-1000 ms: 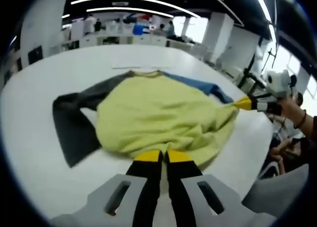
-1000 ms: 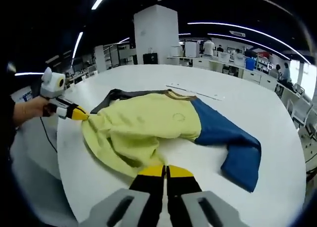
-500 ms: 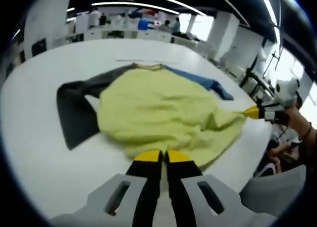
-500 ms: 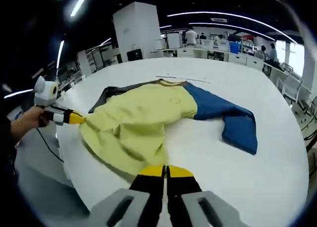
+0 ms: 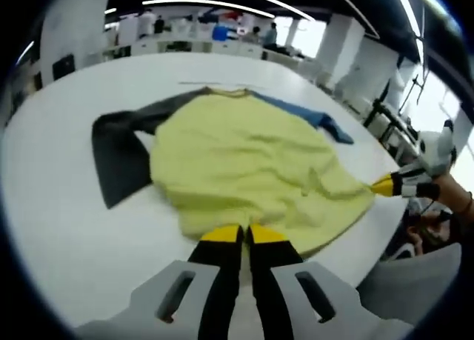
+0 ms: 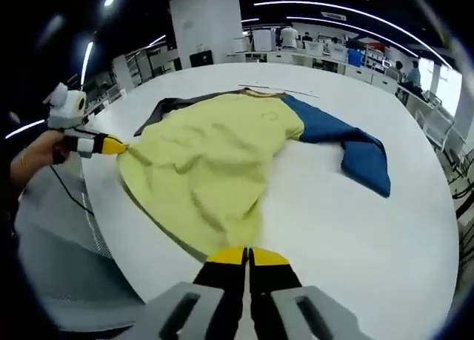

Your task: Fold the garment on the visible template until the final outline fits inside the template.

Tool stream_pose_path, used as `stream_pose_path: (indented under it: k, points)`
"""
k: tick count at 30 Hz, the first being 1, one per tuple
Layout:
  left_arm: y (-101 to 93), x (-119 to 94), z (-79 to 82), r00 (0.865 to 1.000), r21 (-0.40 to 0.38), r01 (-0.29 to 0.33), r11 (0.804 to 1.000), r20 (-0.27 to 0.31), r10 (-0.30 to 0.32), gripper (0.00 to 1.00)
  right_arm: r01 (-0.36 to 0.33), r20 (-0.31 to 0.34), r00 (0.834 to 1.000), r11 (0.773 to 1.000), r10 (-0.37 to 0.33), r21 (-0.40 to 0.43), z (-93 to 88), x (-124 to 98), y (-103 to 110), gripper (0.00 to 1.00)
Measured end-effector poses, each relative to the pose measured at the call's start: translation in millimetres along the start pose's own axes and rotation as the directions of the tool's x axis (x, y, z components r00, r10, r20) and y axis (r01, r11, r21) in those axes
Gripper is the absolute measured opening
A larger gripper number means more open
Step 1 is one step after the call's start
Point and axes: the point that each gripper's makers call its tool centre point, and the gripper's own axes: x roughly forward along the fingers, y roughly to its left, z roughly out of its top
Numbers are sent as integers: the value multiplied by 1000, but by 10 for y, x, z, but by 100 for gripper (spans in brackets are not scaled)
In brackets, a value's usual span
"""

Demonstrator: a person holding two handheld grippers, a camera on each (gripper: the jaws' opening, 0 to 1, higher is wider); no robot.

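Observation:
A sweatshirt with a yellow body point(image 5: 244, 158), a dark grey sleeve point(image 5: 118, 155) and a blue sleeve point(image 5: 315, 119) lies spread on the white table point(image 5: 52, 207), collar at the far side. My left gripper point(image 5: 244, 233) is shut on the yellow hem at the near edge. My right gripper point(image 5: 385, 184) comes in from the right, shut on the hem's other corner. In the right gripper view the yellow body point(image 6: 211, 158) stretches away from my right gripper point(image 6: 248, 255), which is shut on the hem. The blue sleeve point(image 6: 359, 151) lies to the right, and the left gripper point(image 6: 111, 144) holds the far hem corner.
A thin pale strip point(image 5: 215, 83) lies on the table just beyond the collar, seen also as a strip point(image 6: 278, 90) in the right gripper view. The table's rim point(image 6: 111, 229) curves close to the hem. Workbenches and people point(image 5: 152, 21) stand far behind.
Both grippers have drawn the hem toward the table's near rim and further apart. The yellow body now lies flatter and wider, with fewer bunched folds.

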Motion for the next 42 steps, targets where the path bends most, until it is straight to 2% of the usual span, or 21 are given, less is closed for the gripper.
stream_pose_path:
  k: [2, 5, 9, 20, 29, 38, 42]
  points:
    - [17, 14, -12, 999, 31, -30, 999, -21, 31, 0, -2, -9, 1000, 1000, 2, -8, -30, 19, 27, 0]
    - [-5, 66, -41, 997, 67, -45, 997, -65, 49, 1, -4, -17, 1000, 1000, 3, -13, -49, 34, 53, 0]
    - [-82, 181, 52, 999, 52, -33, 998, -40, 35, 1, 0, -24, 1000, 1000, -1, -16, -60, 39, 47, 0]
    - [-223, 541, 188, 999, 30, 10, 1000, -33, -9, 2, 2, -35, 999, 1000, -2, 5, -104, 70, 20, 0]
    - [-378, 736, 150, 998, 88, 56, 995, -37, -53, 17, 1, -42, 999, 1000, 0, 10, -111, 94, 21, 0]
    - [-474, 675, 151, 993, 120, 114, 986, -10, -113, 30, -6, -51, 999, 1000, 7, 15, -128, 122, 49, 0]
    - [-478, 550, 258, 990, 141, 123, 982, 44, -131, 31, -5, -55, 998, 1000, 5, 16, -129, 123, 51, 0]
